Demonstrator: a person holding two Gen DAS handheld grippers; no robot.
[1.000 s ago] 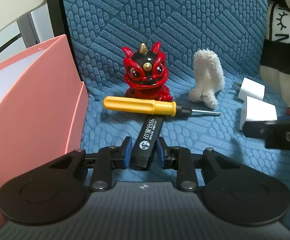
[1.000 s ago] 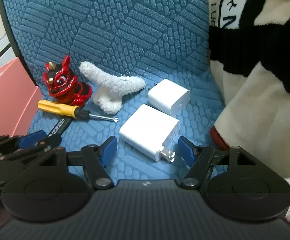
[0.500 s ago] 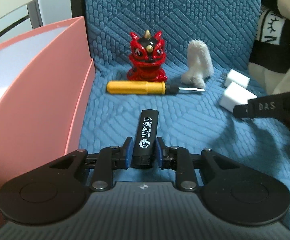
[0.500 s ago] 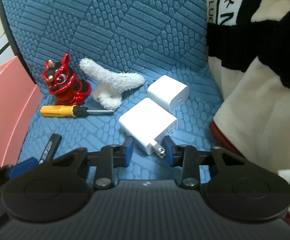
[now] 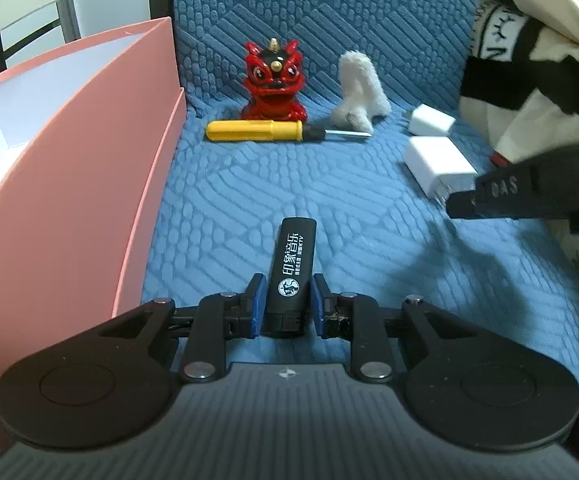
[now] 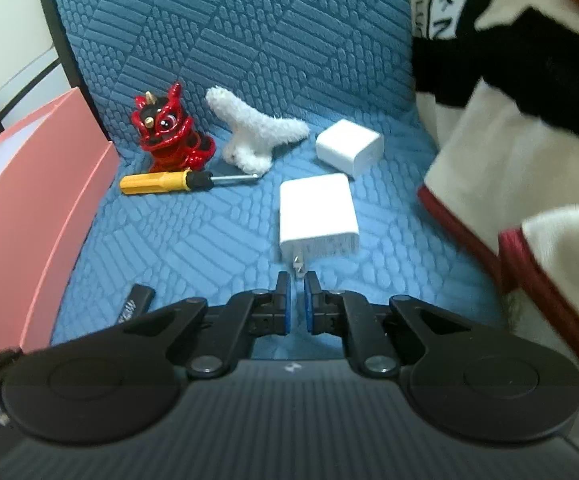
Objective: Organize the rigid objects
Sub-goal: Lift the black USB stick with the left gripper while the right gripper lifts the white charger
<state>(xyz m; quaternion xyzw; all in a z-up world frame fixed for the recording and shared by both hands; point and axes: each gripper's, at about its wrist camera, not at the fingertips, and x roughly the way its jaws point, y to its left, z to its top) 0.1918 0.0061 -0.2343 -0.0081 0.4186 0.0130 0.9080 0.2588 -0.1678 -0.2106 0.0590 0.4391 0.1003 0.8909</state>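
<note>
Your left hand-held gripper [image 5: 285,304] pinches the black lighter [image 5: 291,276] by its near end, the far end jutting over the blue cushion [image 5: 329,208]; pink box [image 5: 69,184] stands just left; your right hand-held gripper [image 6: 296,302] has just been closing, pads now pressed together on a prong of the larger white charger [image 6: 317,212]; smaller charger [image 6: 349,146] beyond it; far left, yellow screwdriver [image 6: 165,181] lies before the red lion figurine [image 6: 169,136]; white plush piece [image 6: 253,136] beside.

Blue quilted seat cushion [image 5: 329,184], lion figurine [image 5: 273,82], screwdriver [image 5: 265,131], two white chargers [image 6: 317,208]
</note>
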